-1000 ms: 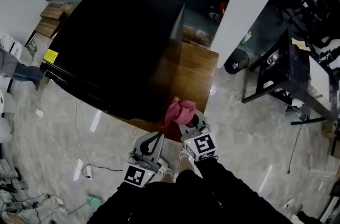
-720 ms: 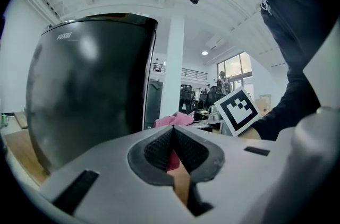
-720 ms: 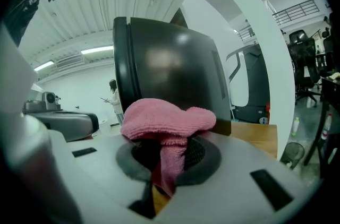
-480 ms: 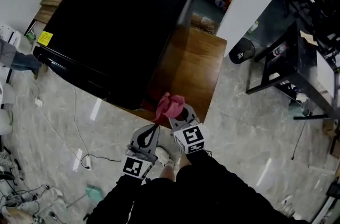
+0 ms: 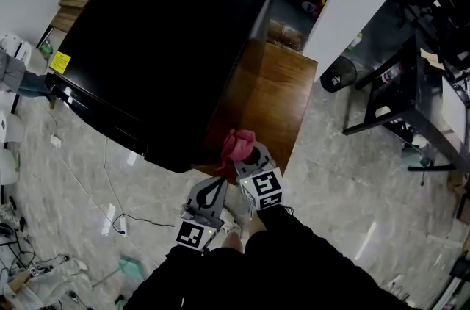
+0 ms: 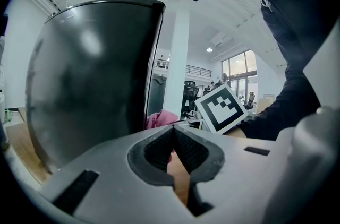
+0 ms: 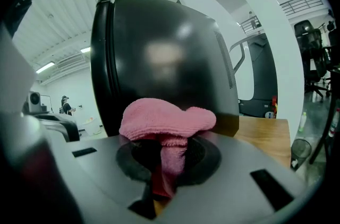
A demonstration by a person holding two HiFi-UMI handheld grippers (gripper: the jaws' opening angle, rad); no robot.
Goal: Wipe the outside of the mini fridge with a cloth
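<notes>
The right gripper (image 5: 244, 156) stays clenched on the pink cloth (image 5: 238, 143), barely shifted from the low near corner of the mini fridge (image 5: 161, 44). The left gripper (image 5: 211, 192) hangs closed and empty; most wiping apparently remains.

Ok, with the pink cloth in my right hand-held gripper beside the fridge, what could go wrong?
The right hand-held gripper pinches only a narrow fold of the pink cloth, so dragging may pull it free. The bunch covers little, so hard jaw edges might scuff the glossy mini fridge. Loose cables on the floor could trip you.
</notes>
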